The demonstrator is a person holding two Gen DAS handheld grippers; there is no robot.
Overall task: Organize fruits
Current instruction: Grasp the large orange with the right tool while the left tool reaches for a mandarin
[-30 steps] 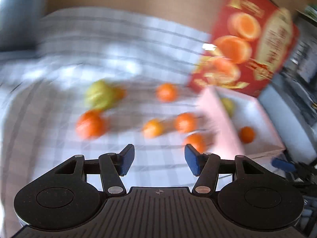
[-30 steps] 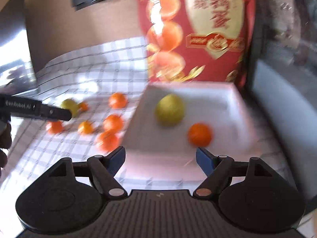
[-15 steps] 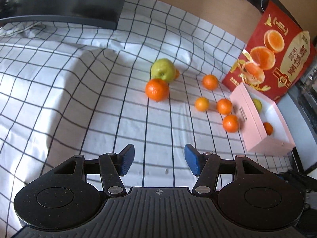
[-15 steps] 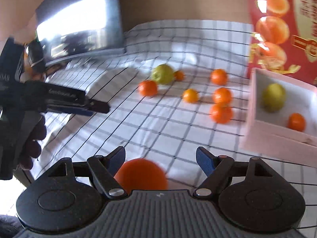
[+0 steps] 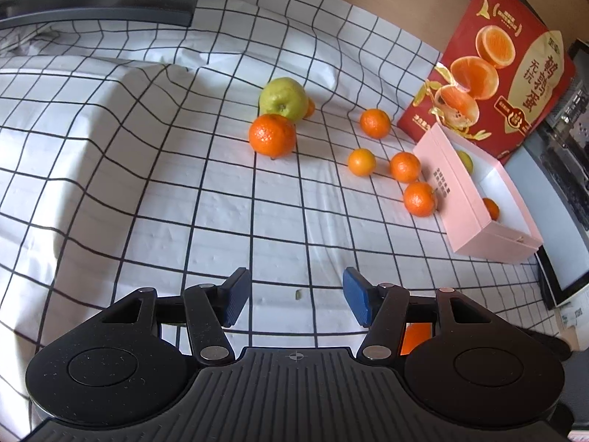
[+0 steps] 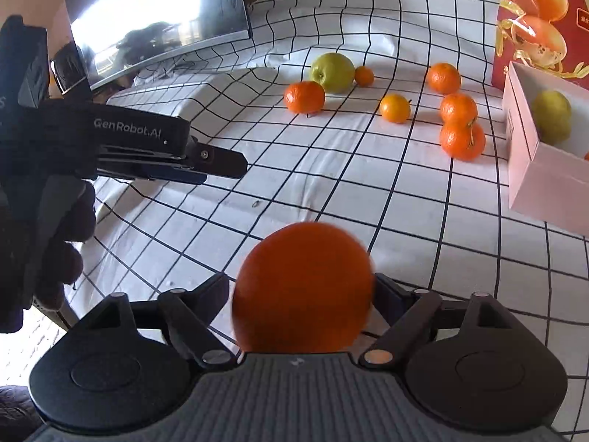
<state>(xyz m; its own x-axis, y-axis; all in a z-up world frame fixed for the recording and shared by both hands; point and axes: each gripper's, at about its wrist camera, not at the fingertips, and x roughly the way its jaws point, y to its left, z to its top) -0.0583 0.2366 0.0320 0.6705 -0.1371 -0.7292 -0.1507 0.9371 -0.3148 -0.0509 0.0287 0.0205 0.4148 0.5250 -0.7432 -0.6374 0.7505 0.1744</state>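
Note:
Several oranges lie on the checked cloth, the largest [image 5: 272, 140] next to a green apple [image 5: 283, 98]. A pink box [image 5: 475, 217] at the right holds a green fruit [image 6: 551, 117] and a small orange [image 5: 491, 209]. My left gripper [image 5: 296, 300] is open and empty above bare cloth; it also shows in the right wrist view [image 6: 217, 164]. A big orange [image 6: 302, 287] sits between my right gripper's jaws, close to the camera; the jaws stand wide and I cannot tell if they grip it.
A red fruit carton [image 5: 489, 70] stands behind the pink box. A dark monitor [image 6: 158, 18] stands at the far left of the cloth. A raised fold [image 5: 73, 118] lifts the cloth on the left. A screen edge [image 5: 563, 269] lies to the right.
Both views swung from the box to the whole cloth. The big orange now fills the space between my right gripper's jaws, more than half a second ago. My left gripper stays open.

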